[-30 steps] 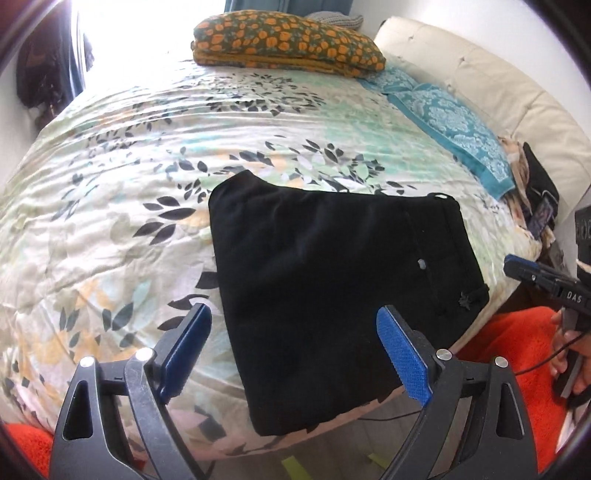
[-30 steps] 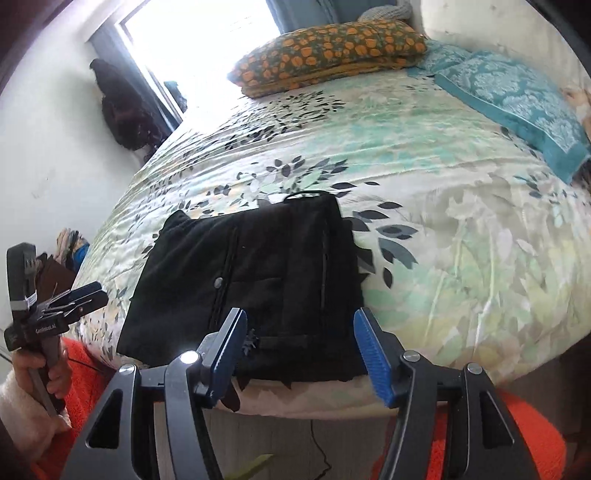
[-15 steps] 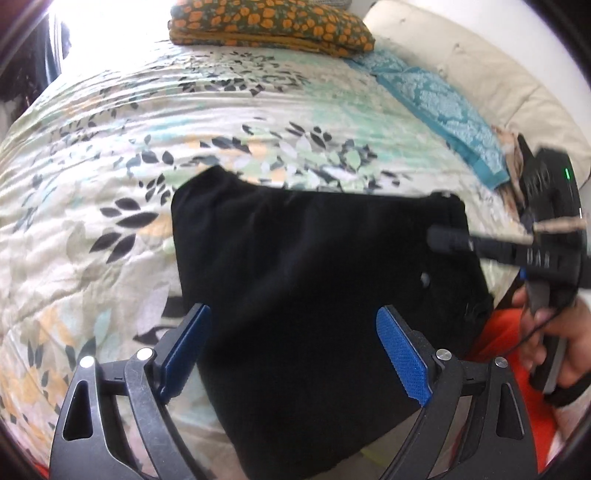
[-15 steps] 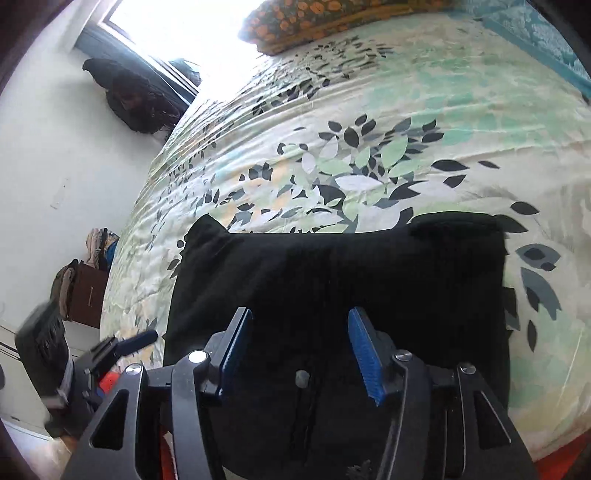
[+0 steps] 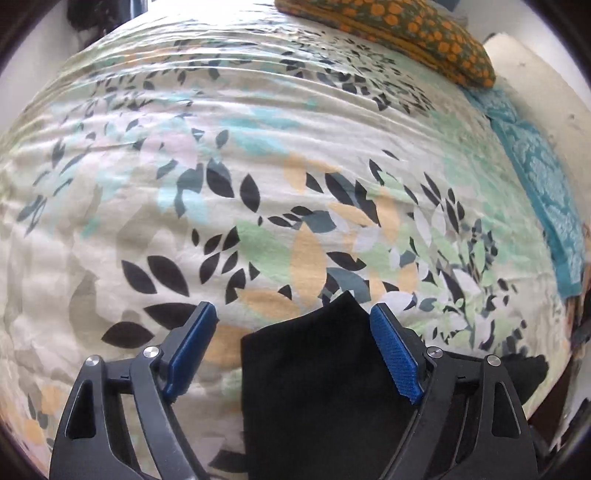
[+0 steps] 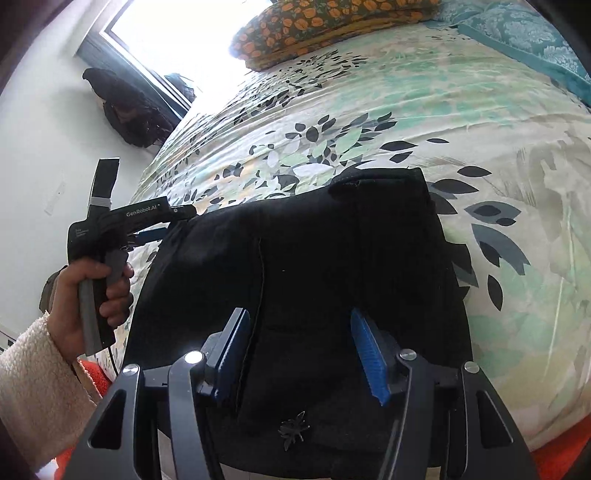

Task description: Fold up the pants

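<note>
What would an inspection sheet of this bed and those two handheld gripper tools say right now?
Surface: bed with leaf-print cover, wrinkled.
Job's things: black pants, folded flat near the bed's edge.
Clutter: orange-flowered pillow and teal patterned pillow at the far end.
Grippers: left gripper open, at a corner of the pants; right gripper open over the pants; neither grips the cloth.
Cables: a black cord hangs from the left gripper's handle.
Surroundings: bright window, dark clothes hanging on the wall, orange fabric below the bed.
</note>
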Demonstrator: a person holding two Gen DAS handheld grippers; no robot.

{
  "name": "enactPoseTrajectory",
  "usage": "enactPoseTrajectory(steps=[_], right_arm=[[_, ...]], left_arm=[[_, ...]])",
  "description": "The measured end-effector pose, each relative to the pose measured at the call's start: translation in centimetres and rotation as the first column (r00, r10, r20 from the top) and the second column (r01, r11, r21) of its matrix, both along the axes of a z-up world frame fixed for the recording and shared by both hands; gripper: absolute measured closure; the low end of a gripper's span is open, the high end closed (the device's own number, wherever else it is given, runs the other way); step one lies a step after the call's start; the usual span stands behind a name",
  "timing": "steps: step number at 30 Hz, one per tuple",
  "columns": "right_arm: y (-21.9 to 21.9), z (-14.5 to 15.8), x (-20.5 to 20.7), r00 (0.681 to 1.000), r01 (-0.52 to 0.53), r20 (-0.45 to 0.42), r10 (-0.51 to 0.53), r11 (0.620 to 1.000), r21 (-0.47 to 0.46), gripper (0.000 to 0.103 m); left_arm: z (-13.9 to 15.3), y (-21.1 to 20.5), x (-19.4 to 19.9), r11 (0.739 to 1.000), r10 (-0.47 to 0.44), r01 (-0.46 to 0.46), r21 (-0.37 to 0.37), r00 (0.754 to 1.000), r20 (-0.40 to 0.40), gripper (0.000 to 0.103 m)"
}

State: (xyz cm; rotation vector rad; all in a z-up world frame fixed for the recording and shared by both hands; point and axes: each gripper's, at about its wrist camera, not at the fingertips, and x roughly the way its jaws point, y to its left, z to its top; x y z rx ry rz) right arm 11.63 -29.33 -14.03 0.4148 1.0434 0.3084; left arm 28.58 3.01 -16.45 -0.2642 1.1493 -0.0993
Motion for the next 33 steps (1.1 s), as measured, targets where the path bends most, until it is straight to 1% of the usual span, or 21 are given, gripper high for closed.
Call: enactPoseTrajectory(steps=[2, 4, 6, 7, 8, 9, 10, 12, 14, 15, 17, 19, 20, 21, 22, 25, 27, 28, 30, 32, 33], right_arm=[[-0.1, 0.5, -0.2, 1.0, -0.008, 0.012, 0.008, 1.0, -0.001, 0.045], [-0.1, 1.9, -0.7, 1.0, 0.002, 0.03, -0.001, 1.0, -0.007, 0.045], [-0.1, 3.9, -0.8, 0.995, -0.037, 0.093, 0.033, 0.998, 0.043, 0.045], [-0.1, 4.6, -0.3, 0.992, -0.062, 0.111, 0.053, 0.995, 0.081, 0.045], [-0.2, 5.1, 0.5, 0.992, -0.077, 0.105, 0.066, 0.991, 0.107, 0.045], [-0.4, 5.2, 1.7, 0.994, -0.074, 0.087, 0.063, 0.99, 0.124, 0.045], [-0.7, 4.9, 3.2, 0.997, -0.064, 0.049, 0.057, 0.987, 0.148, 0.045], [-1.9, 3.3, 6.5, 0.998, -0.014, -0.055, 0.023, 0.988, 0.151, 0.045], [-3.5, 2.4, 8.6, 0.995, 0.039, -0.098, -0.025, 0.989, 0.142, 0.054], [-4.1, 2.8, 9.0, 0.994, 0.064, -0.101, -0.05, 0.989, 0.137, 0.055], [-4.9, 5.0, 8.6, 0.994, 0.096, -0.052, -0.091, 0.991, 0.096, 0.046], [-5.5, 6.8, 7.4, 0.996, 0.086, -0.004, -0.086, 0.995, 0.058, 0.019], [-5.8, 7.2, 6.6, 0.997, 0.083, -0.007, -0.083, 0.996, 0.03, 0.015], [-6.4, 7.1, 5.9, 0.997, 0.076, -0.03, -0.076, 0.997, 0.006, 0.012], [-6.8, 6.5, 5.0, 0.995, 0.065, -0.07, -0.065, 0.998, -0.005, 0.012], [-8.3, 2.6, 2.4, 0.975, 0.042, -0.219, -0.031, 0.998, 0.048, 0.012], [-9.2, -0.1, 1.0, 0.957, 0.033, -0.289, -0.01, 0.997, 0.072, 0.012], [-9.4, -1.4, 0.6, 0.949, 0.032, -0.316, -0.002, 0.996, 0.087, 0.012], [-9.6, -3.6, 0.2, 0.934, 0.034, -0.356, 0.019, 0.989, 0.143, 0.012], [-9.7, -4.4, 0.2, 0.938, 0.034, -0.344, 0.039, 0.978, 0.204, 0.01], [-9.6, -4.5, 0.4, 0.942, 0.015, -0.328, 0.07, 0.968, 0.25, 0.011]], left_arm=[[1.7, 1.1, -1.6, 1.0, -0.011, 0.011, 0.001, 0.998, 0.058, 0.016], [3.5, 1.6, -4.3, 0.998, -0.059, 0.059, -0.001, 0.992, 0.107, 0.016], [4.6, 1.5, -7.1, 0.993, -0.11, 0.114, -0.022, 0.985, 0.136, 0.016], [4.9, 1.0, -8.2, 0.988, -0.143, 0.149, -0.029, 0.979, 0.142, 0.016], [5.0, 0.4, -9.7, 0.982, -0.183, 0.188, -0.026, 0.973, 0.143, 0.016], [5.0, -0.3, -10.8, 0.975, -0.215, 0.22, -0.016, 0.966, 0.141, 0.016], [4.9, -1.1, -11.7, 0.969, -0.245, 0.248, -0.005, 0.96, 0.133, 0.016], [4.8, -2.2, -13.4, 0.956, -0.293, 0.294, 0.009, 0.949, 0.117, 0.016], [5.1, -2.0, -14.8, 0.953, -0.302, 0.301, 0.027, 0.946, 0.118, 0.016], [5.4, -1.5, -15.3, 0.956, -0.294, 0.293, 0.026, 0.948, 0.122, 0.016], [5.6, -0.1, -15.9, 0.963, -0.266, 0.269, -0.011, 0.957, 0.116, 0.015], [5.1, 1.2, -15.9, 0.966, -0.246, 0.252, -0.059, 0.965, 0.093, 0.015], [4.7, 1.7, -15.8, 0.968, -0.235, 0.241, -0.072, 0.969, 0.08, 0.015], [4.2, 2.2, -15.5, 0.971, -0.22, 0.225, -0.076, 0.973, 0.066, 0.015], [3.7, 2.5, -15.3, 0.973, -0.208, 0.212, -0.089, 0.977, 0.052, 0.015], [1.6, 2.6, -14.5, 0.962, -0.217, 0.214, -0.167, 0.976, 0.003, 0.015], [0.2, 1.8, -14.1, 0.951, -0.251, 0.242, -0.192, 0.968, -0.021, 0.015], [-0.4, 1.2, -14.0, 0.946, -0.272, 0.262, -0.19, 0.962, -0.032, 0.015], [-1.5, 0.4, -13.9, 0.942, -0.295, 0.282, -0.183, 0.954, -0.047, 0.015], [-1.9, 0.2, -13.8, 0.94, -0.288, 0.274, -0.203, 0.956, -0.045, 0.015], [-2.0, 0.2, -13.7, 0.937, -0.283, 0.266, -0.225, 0.958, -0.042, 0.015]])
